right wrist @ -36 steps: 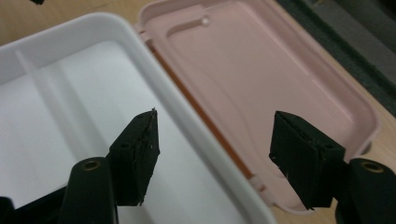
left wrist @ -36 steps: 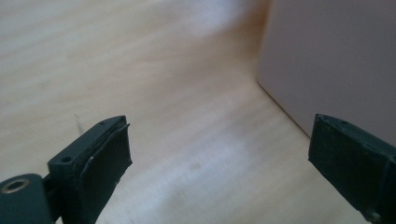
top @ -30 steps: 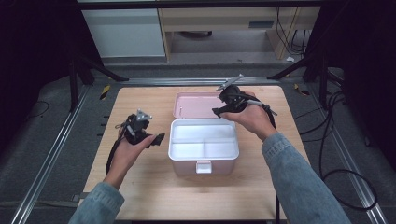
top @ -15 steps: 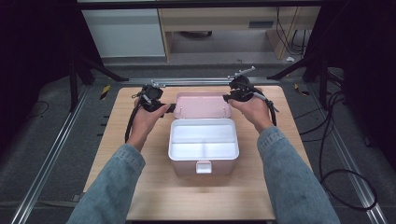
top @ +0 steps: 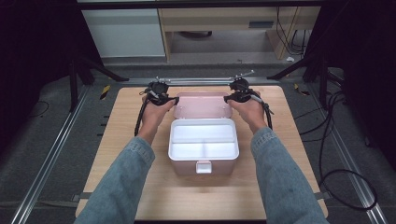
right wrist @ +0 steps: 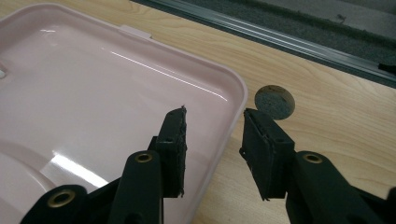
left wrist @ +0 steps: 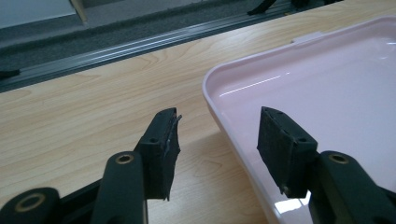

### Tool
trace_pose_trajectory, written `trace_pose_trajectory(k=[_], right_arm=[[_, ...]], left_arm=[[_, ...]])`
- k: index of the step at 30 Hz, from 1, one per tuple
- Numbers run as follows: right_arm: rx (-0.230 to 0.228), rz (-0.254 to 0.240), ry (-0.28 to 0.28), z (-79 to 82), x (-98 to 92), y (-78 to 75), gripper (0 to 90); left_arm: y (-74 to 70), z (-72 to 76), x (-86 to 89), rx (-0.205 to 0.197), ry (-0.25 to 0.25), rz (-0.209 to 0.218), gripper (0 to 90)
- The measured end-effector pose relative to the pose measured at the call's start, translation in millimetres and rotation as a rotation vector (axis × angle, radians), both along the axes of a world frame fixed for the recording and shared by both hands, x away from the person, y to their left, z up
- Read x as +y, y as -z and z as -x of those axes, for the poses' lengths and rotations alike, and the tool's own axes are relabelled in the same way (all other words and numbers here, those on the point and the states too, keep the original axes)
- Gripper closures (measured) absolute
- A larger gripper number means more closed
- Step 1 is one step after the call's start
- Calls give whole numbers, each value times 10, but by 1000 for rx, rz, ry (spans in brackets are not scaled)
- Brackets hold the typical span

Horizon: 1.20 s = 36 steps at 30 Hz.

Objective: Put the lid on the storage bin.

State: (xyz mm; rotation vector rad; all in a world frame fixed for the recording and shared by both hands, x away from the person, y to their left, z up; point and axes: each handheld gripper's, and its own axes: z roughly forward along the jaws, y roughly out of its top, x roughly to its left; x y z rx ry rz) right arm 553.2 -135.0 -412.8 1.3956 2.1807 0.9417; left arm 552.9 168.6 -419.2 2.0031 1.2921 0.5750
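The pink lid (top: 203, 105) of the open box is lying flat on the wooden table (top: 116, 140), hinged back behind the white divided tray (top: 203, 139) of the box; taking that lid as the landmark, the left gripper (top: 173, 100) is sitting at its left edge and the right gripper (top: 228, 98) is sitting at its right edge, each held in one of the person's hands; both denim sleeves are reaching in past the two sides of the tray.

In the left gripper view the left gripper (left wrist: 217, 135) is straddling the lid's rim (left wrist: 219, 116); one pad is hanging over the bare wood outside the lid, the other over the glossy pink inside; its jaws have just been closing, yet they are standing apart with gaps showing on both sides of the rim, so they are not pressing on it.

In the right gripper view the right gripper (right wrist: 214, 133) is straddling the lid's rounded corner (right wrist: 236, 100) the same way; the jaws are apart and not gripping; a small grey disc (right wrist: 274, 101) is lying in the table just outside that corner.
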Motion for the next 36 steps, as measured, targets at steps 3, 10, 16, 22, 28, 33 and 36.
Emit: trace_pose_trajectory(k=[3, 10, 16, 22, 28, 33, 36], right_arm=[[0, -4, 14, -9, -47, 10, 597], [45, -29, 50, -80, -63, 122, 563], [83, -59, 61, -120, -31, 245, 570], [88, -81, 73, -129, -39, 274, 697], [46, -83, 116, -83, -27, 157, 772], [-19, -84, 134, -13, -3, -42, 807], [-49, -79, 135, 34, 3, -130, 816]], left_arm=[[63, -46, -36, 23, -1, 19, 509], [162, -95, -139, 51, -8, 11, 650], [181, -97, -155, 56, -18, 8, 733], [159, -68, -196, 34, -24, 9, 750], [48, -13, -172, -2, -30, 35, 762], [-129, 92, -130, -47, -25, 55, 775], [-215, 155, -111, -70, -23, 68, 788]])
